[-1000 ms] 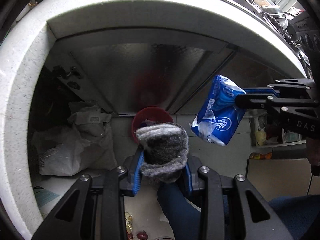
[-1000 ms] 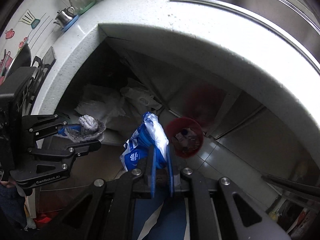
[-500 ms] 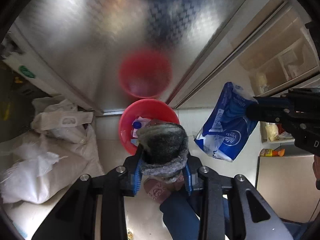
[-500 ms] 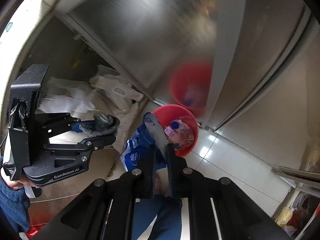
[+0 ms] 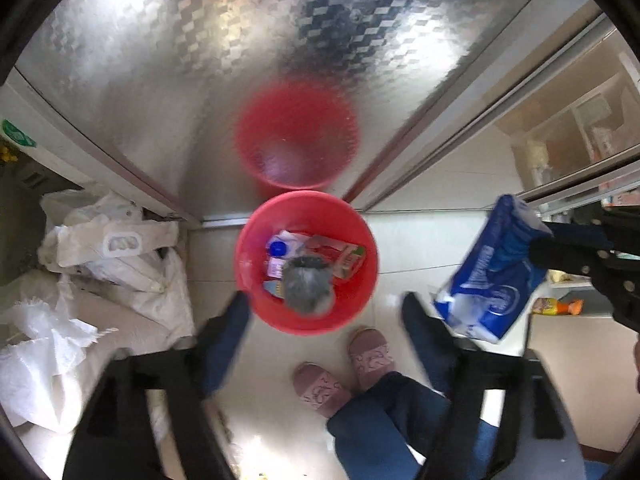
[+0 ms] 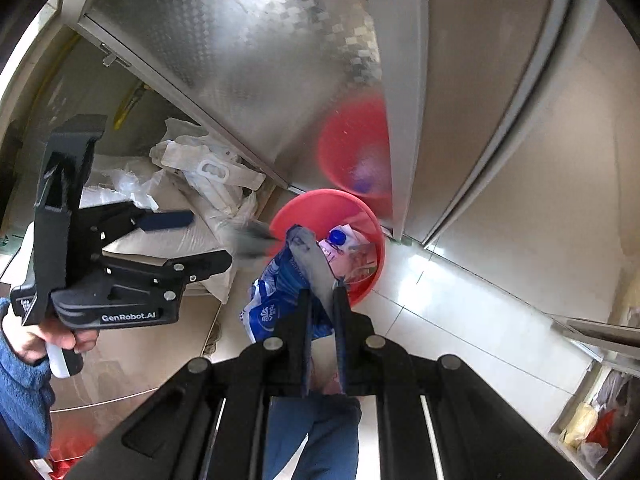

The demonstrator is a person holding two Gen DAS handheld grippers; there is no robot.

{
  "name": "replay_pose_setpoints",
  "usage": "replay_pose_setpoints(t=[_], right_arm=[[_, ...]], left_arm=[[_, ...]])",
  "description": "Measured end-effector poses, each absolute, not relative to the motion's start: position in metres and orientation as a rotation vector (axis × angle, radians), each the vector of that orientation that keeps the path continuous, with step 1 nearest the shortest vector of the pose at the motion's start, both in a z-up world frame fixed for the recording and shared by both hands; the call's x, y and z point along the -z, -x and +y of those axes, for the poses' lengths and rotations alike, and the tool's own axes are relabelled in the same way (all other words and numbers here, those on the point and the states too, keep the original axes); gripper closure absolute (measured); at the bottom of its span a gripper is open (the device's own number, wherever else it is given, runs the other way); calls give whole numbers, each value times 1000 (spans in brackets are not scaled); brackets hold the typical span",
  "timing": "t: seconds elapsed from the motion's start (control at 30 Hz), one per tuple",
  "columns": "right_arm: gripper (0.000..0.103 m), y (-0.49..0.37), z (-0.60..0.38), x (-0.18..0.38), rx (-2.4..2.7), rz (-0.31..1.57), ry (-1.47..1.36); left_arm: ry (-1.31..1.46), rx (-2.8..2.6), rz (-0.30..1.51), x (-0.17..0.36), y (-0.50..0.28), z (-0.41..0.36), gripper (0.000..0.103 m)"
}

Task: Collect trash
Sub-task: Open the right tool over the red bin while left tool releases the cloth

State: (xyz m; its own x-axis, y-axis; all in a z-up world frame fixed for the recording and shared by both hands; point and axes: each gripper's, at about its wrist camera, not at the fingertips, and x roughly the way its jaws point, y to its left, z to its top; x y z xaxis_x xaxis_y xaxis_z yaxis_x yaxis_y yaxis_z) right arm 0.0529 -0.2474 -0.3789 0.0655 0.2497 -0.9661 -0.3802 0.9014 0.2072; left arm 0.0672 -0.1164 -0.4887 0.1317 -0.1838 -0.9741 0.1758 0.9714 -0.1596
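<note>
1. The left gripper [image 5: 324, 312] is now seen spread wide; half a second earlier it was clamped on the grey scouring pad [image 5: 308, 286].
2. The pad, blurred, is seen ahead of the fingertips, over or inside the red bin [image 5: 256, 240]; which cannot be told.
3. The blue wrapper [image 6: 276, 300] is kept pinched by the right gripper [image 6: 320, 300], just short of the bin, as before.

Black left gripper [image 6: 200, 240] marked "GenRobot.AI", blue-padded fingers, silver screws; blue fuzzy sleeve [image 6: 20, 392], pink slippers [image 5: 320, 388].
</note>
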Motion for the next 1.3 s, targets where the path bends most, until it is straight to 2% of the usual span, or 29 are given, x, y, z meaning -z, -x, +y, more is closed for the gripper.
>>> replay_pose_setpoints(t=[0.13, 0.23, 0.27, 0.57, 1.1, 1.17, 1.23, 1.3], right_arm=[[94, -54, -245, 380, -478, 1431, 121], [94, -55, -243, 381, -485, 1432, 122], [94, -56, -242, 382, -489, 1432, 124], [94, -62, -221, 388, -572, 1420, 201], [90, -72, -180, 432, -638, 1457, 367], [81, -73, -179, 433, -627, 1444, 396], [56, -75, -180, 437, -639, 1468, 375], [46, -76, -181, 439, -655, 1489, 349]], left_arm=[[26, 266, 1412, 485, -67, -112, 15], [29, 256, 1411, 477, -64, -108, 2], [28, 251, 1412, 474, -62, -107, 0], [42, 199, 1404, 461, -45, -84, 0], [63, 109, 1423, 475, -27, -55, 0], [74, 102, 1423, 475, -26, -52, 0], [81, 102, 1426, 475, -27, -51, 0], [77, 100, 1428, 475, -27, -52, 0]])
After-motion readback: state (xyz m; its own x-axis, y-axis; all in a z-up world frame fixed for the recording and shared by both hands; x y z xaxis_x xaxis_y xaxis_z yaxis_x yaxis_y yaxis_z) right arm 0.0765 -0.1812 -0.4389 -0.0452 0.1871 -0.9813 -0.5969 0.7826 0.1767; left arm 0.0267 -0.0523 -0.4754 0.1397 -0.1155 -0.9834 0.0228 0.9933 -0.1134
